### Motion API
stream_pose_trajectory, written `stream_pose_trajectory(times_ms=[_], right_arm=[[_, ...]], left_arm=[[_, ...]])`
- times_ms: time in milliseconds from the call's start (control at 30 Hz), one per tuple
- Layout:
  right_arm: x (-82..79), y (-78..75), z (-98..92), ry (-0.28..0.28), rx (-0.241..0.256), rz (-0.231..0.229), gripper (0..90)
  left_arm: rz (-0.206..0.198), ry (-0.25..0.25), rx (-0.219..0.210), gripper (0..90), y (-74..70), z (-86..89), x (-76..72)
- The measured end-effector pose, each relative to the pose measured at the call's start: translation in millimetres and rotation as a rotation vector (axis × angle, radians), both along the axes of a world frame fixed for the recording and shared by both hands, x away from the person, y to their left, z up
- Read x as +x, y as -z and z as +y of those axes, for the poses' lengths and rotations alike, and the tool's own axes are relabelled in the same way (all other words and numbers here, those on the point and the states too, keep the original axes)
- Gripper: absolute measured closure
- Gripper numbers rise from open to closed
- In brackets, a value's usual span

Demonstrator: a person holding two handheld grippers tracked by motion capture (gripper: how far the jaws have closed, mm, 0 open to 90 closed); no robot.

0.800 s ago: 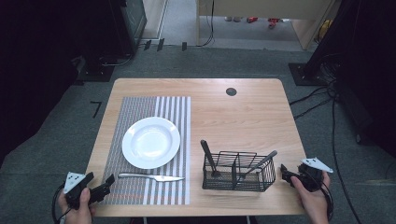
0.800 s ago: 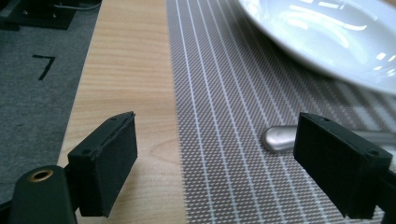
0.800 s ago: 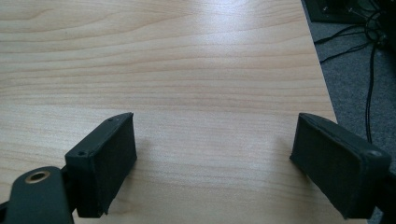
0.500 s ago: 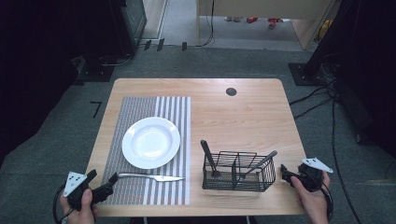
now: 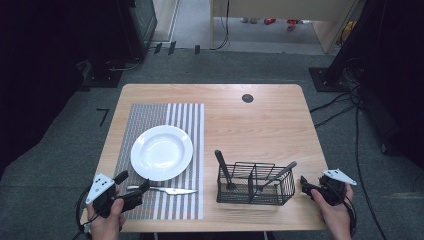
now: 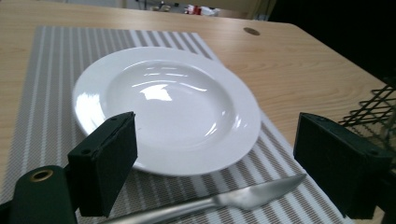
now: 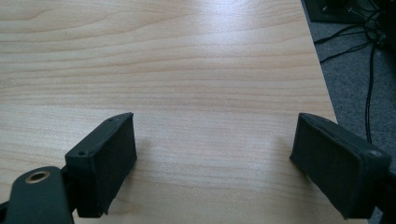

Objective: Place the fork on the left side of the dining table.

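A white plate (image 5: 161, 152) rests on a grey striped placemat (image 5: 150, 112). A silver table knife (image 5: 167, 190) lies on the mat just in front of the plate, blade pointing right. My left gripper (image 5: 133, 181) is open at the knife's handle end, near the table's front left. In the left gripper view the plate (image 6: 163, 105) fills the middle and the knife (image 6: 224, 201) lies low between the wide-open jaws of the left gripper (image 6: 215, 154). My right gripper (image 5: 305, 186) is open at the front right, and in its own view the right gripper (image 7: 215, 149) holds nothing over bare wood.
A black wire basket (image 5: 255, 183) stands front right of the mat, holding a dark-handled utensil (image 5: 223, 167) and another utensil (image 5: 280, 175). Its mesh (image 6: 378, 109) sits close to the left gripper's right jaw. A round cable hole (image 5: 247, 98) is at the back. Table edge and floor cables (image 7: 369, 70) lie right.
My left gripper has moved right and slightly forward, up to the knife's handle. The right gripper has stayed in place.
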State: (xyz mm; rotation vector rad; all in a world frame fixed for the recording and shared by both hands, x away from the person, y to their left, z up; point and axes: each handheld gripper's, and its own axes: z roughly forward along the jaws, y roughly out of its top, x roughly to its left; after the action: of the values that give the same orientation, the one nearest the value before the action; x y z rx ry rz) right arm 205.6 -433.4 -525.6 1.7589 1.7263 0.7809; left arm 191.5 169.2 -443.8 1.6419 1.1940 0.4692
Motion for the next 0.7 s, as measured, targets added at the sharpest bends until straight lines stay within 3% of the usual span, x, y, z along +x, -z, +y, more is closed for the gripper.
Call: stream_pose_trajectory(times_ms=[167,700], right_arm=[[0.0,0.0,0.0,0.000,0.000,0.000,13.8],[0.0,0.0,-0.1,0.000,0.000,0.000,13.8]], left_arm=[[0.016,0.041,-0.023,14.0,-4.0,-14.5,5.6],[-0.019,0.188,-0.063,14.8,-26.1,-87.4,27.2]])
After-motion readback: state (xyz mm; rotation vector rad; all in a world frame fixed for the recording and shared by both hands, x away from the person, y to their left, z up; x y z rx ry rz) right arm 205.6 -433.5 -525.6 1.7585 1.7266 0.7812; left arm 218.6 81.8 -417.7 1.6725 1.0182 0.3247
